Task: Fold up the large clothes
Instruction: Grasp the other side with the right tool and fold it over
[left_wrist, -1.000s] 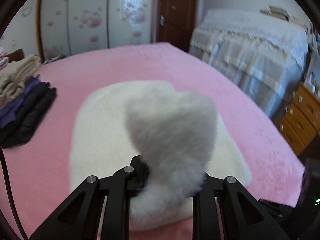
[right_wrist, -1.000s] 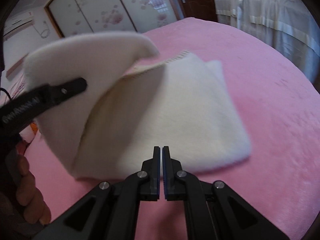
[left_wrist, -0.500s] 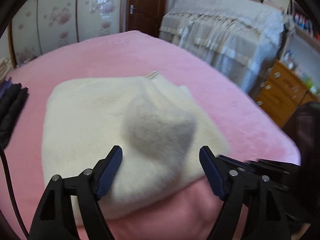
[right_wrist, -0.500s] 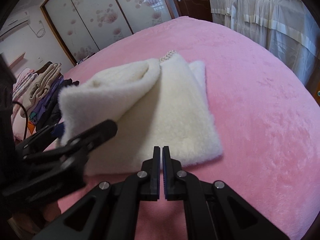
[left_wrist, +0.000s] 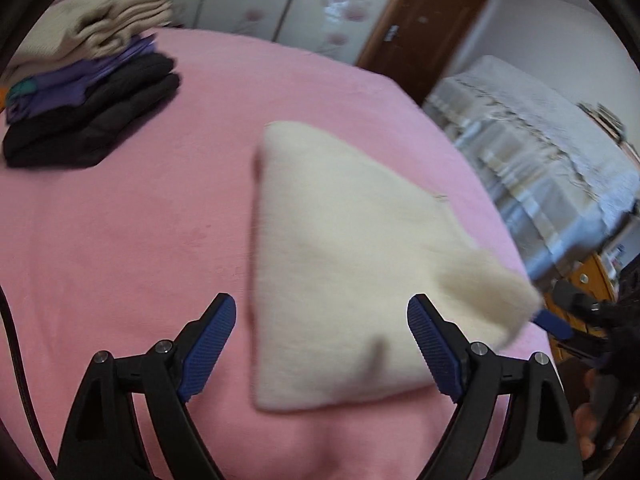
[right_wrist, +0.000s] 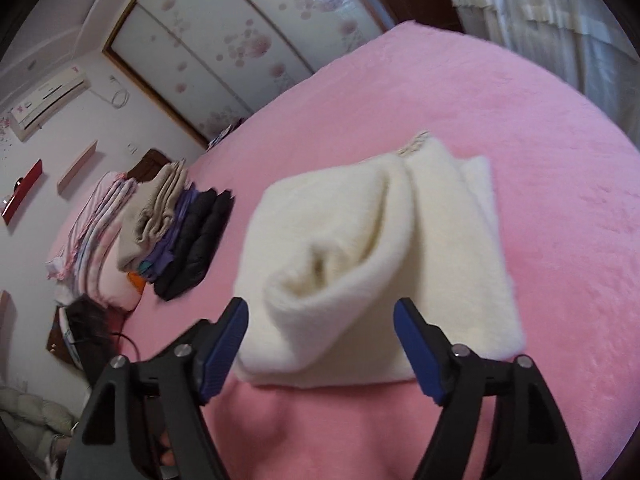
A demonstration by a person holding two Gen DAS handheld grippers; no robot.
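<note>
Both tongs gape, gripping nothing: left gripper (left_wrist: 322,344), right gripper (right_wrist: 320,340). The cream garment (right_wrist: 380,256) lies folded on the pink bed (right_wrist: 540,168), top flap puffed; it likely wants flattening, then stacking on the pile (right_wrist: 176,232) at nine o'clock.

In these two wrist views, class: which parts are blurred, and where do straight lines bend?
Left wrist view: the cream garment is smeared, its right corner most; the door frame bows. Right wrist view: the garment's near fold is soft; the wardrobe frame curves.

pink bedspread (left_wrist: 120,220), brown door (left_wrist: 420,32), floral wardrobe (right_wrist: 224,52), air conditioner (right_wrist: 48,96).
</note>
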